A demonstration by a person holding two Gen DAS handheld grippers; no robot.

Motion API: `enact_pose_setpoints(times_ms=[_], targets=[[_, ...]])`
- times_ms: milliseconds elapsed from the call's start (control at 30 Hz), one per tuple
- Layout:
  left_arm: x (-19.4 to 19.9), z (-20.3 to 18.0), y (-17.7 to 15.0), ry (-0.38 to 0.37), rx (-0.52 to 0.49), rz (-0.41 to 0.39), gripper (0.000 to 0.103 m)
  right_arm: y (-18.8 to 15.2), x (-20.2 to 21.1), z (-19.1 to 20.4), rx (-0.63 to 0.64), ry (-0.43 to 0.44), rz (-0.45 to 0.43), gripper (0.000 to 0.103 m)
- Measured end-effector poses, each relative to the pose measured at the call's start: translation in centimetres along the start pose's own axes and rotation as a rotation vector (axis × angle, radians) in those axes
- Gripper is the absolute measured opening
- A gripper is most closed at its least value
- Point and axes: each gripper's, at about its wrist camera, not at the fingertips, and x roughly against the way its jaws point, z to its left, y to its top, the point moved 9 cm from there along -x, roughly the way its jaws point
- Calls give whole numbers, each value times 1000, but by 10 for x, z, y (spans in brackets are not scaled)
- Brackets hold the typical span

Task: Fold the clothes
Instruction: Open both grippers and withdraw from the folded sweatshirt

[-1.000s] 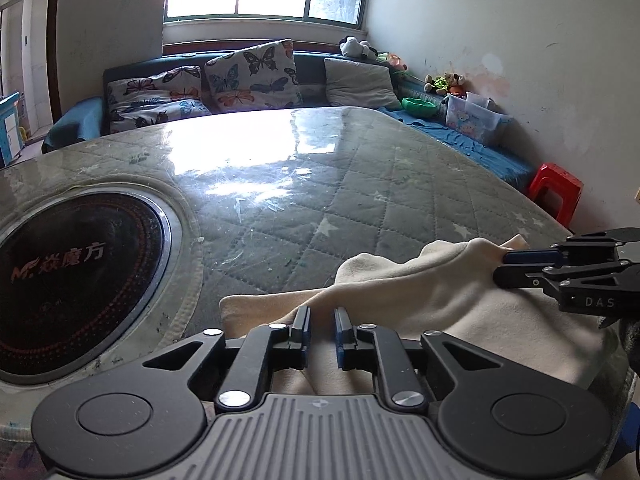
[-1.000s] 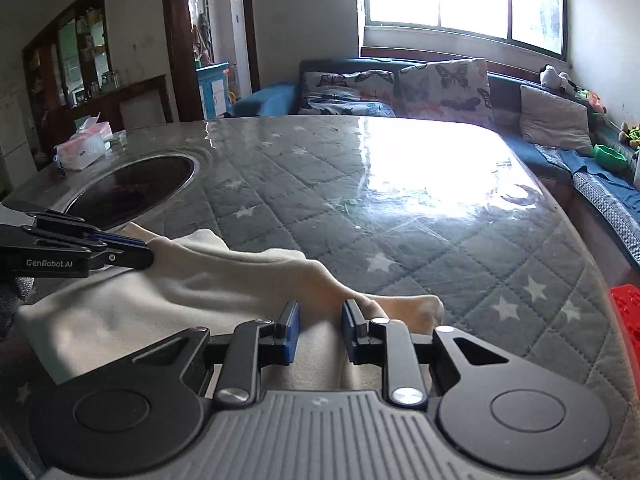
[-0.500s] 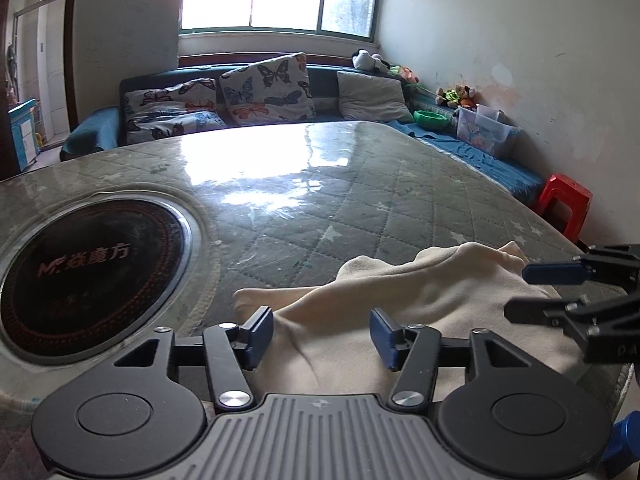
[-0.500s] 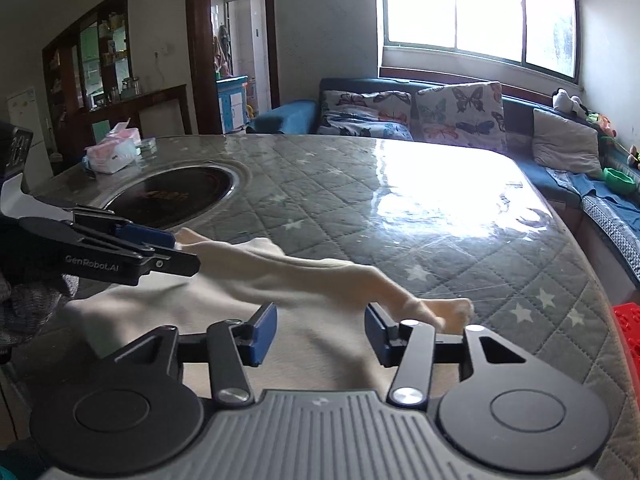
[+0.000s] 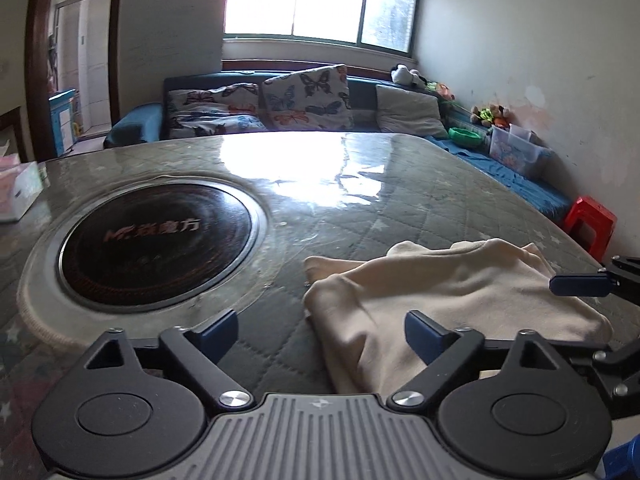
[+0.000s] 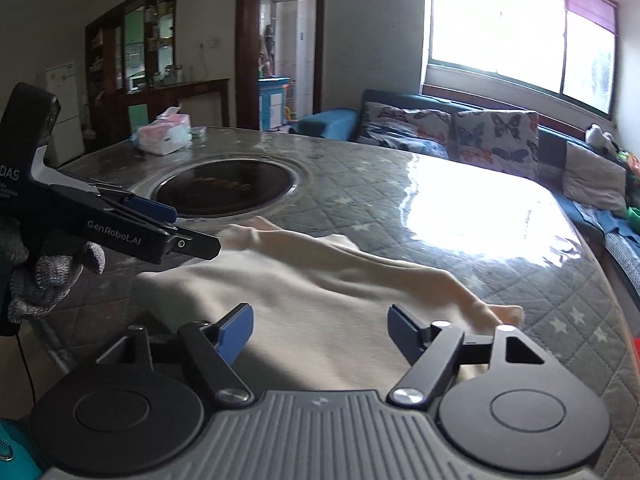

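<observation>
Cream garment sits bunched on the tabletop just ahead of both grippers. Left gripper and right gripper just opened wide, nothing gripped. Looks partly folded; tidying and final folds probably left.

On the round black cooktop set into the bench we read a reddish logo, "MF", followed by Chinese characters that look like 焱魔方, though blur leaves the first one unsure. In the right wrist view the same print is too smeared to read. On the side of the left gripper we read "GenRobot.AI" in white, and on its body "DAS", with smaller lines beneath it that we cannot make out.
</observation>
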Motion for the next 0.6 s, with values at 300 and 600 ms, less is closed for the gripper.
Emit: enact_pose_setpoints(times_ms=[300,600], targets=[[22,7,-7,18,19,-30,103,-4,8,17,7,5,-27,99],[41,2,-15,22,32,-55,103,-5,19,43,59,65,-64,103]])
